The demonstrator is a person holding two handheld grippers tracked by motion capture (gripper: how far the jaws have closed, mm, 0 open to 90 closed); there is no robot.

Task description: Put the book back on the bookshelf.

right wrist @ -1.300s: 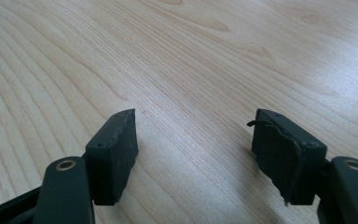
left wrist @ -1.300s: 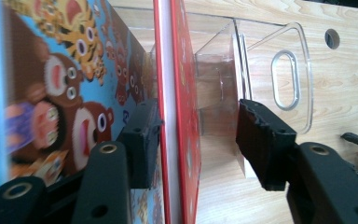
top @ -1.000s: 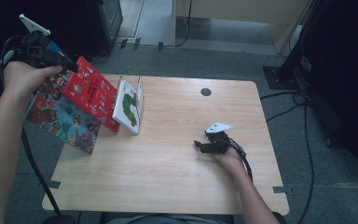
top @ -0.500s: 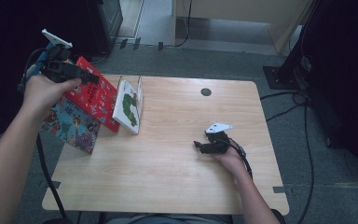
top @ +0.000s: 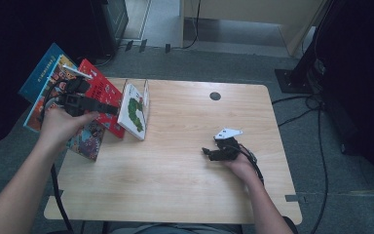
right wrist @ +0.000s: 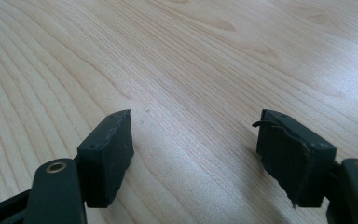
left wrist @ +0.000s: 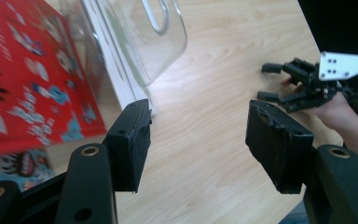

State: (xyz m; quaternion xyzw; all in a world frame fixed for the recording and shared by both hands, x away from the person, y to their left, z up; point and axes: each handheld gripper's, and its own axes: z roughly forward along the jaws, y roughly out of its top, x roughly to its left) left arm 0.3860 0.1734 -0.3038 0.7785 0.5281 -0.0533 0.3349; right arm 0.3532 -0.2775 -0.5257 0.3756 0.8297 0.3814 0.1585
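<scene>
Left gripper (left wrist: 198,140): jaws wide, empty, aimed near red book (top: 102,92) and stand (left wrist: 140,42); approach step, grasp pending. Right gripper (right wrist: 193,154): released, resting on table (top: 185,195)

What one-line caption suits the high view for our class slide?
Left gripper hovers open beside the red book and clear stand; right gripper rests open on the wooden table.
</scene>
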